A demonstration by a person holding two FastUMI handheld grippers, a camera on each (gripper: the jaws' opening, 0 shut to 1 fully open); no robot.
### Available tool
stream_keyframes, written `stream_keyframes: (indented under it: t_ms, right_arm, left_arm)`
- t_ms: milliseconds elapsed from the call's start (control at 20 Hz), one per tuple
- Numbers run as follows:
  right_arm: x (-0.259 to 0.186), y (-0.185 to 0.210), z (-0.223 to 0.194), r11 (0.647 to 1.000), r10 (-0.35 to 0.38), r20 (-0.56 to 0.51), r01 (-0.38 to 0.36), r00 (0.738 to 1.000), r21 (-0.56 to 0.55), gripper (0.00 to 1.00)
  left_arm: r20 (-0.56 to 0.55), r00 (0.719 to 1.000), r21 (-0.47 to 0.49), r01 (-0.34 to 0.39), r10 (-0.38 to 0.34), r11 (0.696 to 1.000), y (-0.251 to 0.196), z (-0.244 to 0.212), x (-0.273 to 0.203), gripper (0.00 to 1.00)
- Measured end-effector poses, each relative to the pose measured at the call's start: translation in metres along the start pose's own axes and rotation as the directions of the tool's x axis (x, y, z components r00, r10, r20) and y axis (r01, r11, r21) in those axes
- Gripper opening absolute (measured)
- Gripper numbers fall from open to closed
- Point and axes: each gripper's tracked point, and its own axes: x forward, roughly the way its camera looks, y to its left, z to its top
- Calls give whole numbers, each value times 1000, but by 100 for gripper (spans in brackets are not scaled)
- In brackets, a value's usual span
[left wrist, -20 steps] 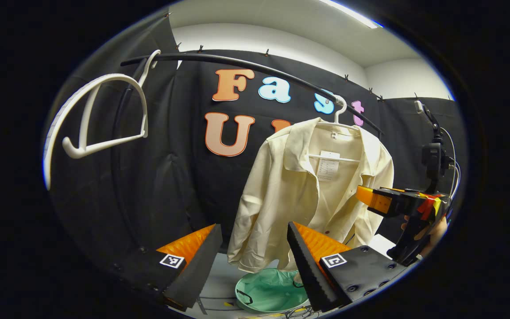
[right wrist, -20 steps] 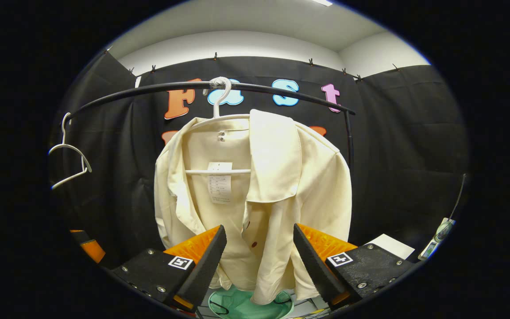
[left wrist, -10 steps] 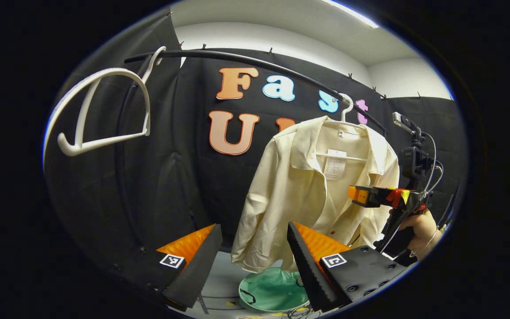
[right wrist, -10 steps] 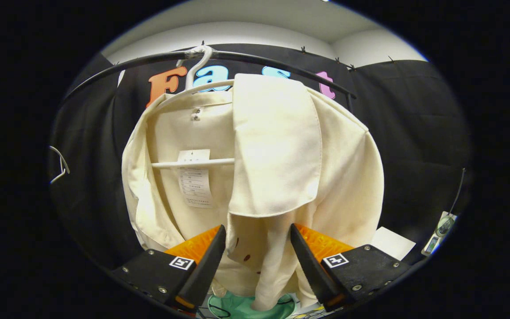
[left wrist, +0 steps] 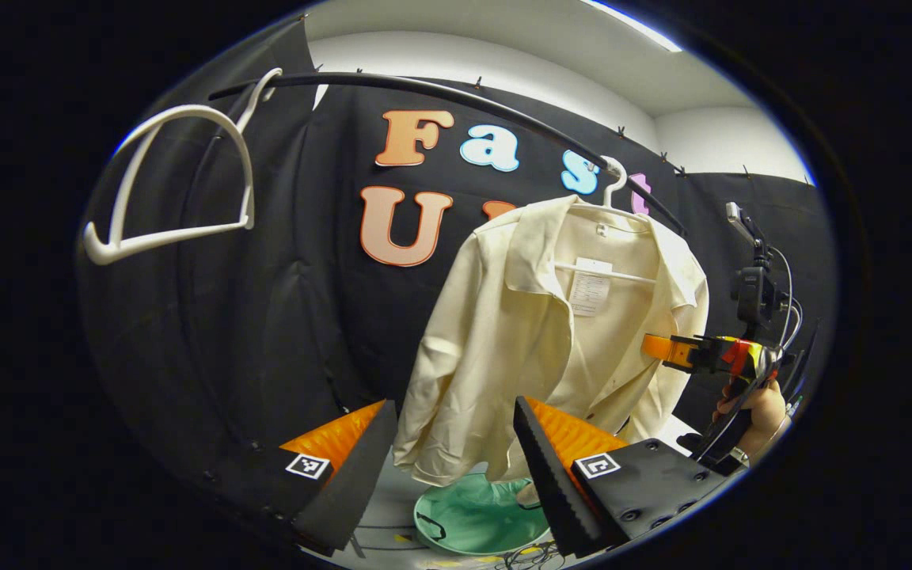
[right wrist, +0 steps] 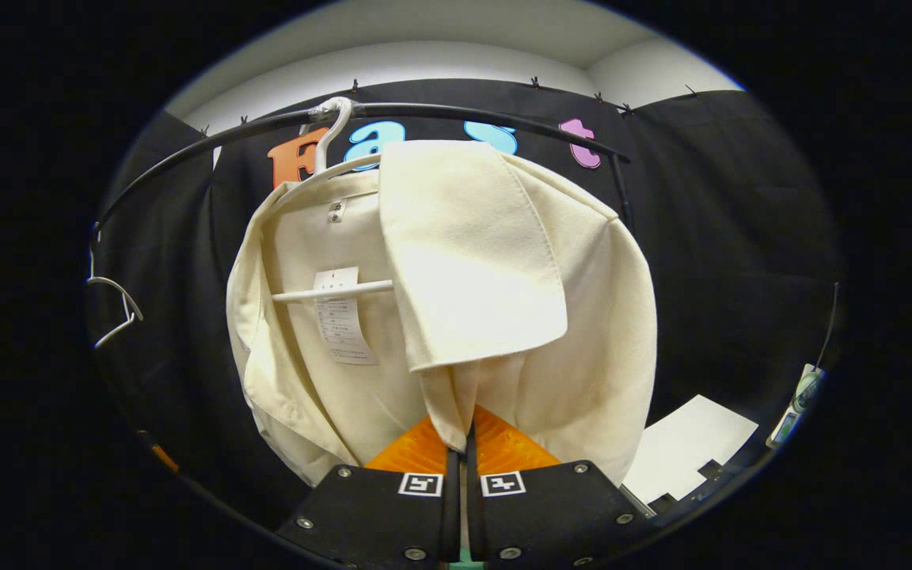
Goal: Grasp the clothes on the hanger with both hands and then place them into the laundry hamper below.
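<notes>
Here, a cream jacket (left wrist: pixel 551 332) hangs open-fronted on a white hanger (left wrist: pixel 613 190) from a black rail (left wrist: pixel 440 91) that runs across the dark cloth wall. It has a broad collar, long sleeves drooping at its sides, a white label (left wrist: pixel 587 286) inside the back and a couple of small dark buttons low on the front edge. The cloth looks soft and slightly creased. In the left gripper view the left gripper (left wrist: pixel 452 467) is held back from the jacket with its two fingers well apart and nothing between them; between and below them sits a green hamper (left wrist: pixel 472 518) on the pale floor, directly under the jacket's hem. That view also takes in a second, bare white hanger (left wrist: pixel 179 190) near the left end of the rail, and, off to the right, the right gripper (left wrist: pixel 666 348) at the jacket's front edge, with the hand (left wrist: pixel 757 408) that holds it. The right gripper view is much closer: the jacket (right wrist: pixel 456 317) is very large in it, one front panel folded over toward the camera, the label (right wrist: pixel 341 317) and the hanger's crossbar (right wrist: pixel 333 291) plain to read as shapes. The right gripper (right wrist: pixel 460 451) has its fingers drawn together, pinching a gathered fold of the jacket's front edge between them. A white sheet (right wrist: pixel 689 459) lies low on the right, and the bare hanger (right wrist: pixel 112 309) shows small at the far left.
</notes>
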Motion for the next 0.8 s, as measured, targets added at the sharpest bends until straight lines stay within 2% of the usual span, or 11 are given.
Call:
stream_keyframes:
  t_ms: [150,250,300,350,500,550,650,750,800]
  right_arm:
    - [-15,-4,5,1000,13,3,-13,1000,2,2]
    - [-26,-10,5,1000,16,5,-16,1000,12,2]
    - [-31,-12,6,1000,18,7,-18,1000,17,2]
    - [-35,-15,7,1000,17,10,-17,1000,19,2]
    - [-49,-26,11,1000,9,18,-9,1000,19,2]
    - [-53,-29,12,1000,8,21,-8,1000,17,2]
    - [-64,-40,14,1000,0,29,-1,1000,15,2]
    - [-70,-46,18,1000,-4,37,3,999,16,2]
    - [-73,-49,21,1000,-5,41,5,999,16,2]
  left_arm:
    - [8,999,14,54,-54,998,-21,6,12,96]
    - [10,996,17,88,-88,996,-33,10,20,100]
    - [10,994,7,106,-106,994,-41,13,25,96]
    - [14,992,-2,127,-127,992,-50,17,33,100]
    - [17,984,9,175,-175,985,-72,24,57,100]
    - [16,981,14,194,-194,981,-80,25,65,97]
    - [19,973,17,229,-229,973,-96,29,80,97]
    - [23,969,17,245,-245,969,-106,33,95,94]
    - [28,969,18,245,-245,969,-110,35,104,97]
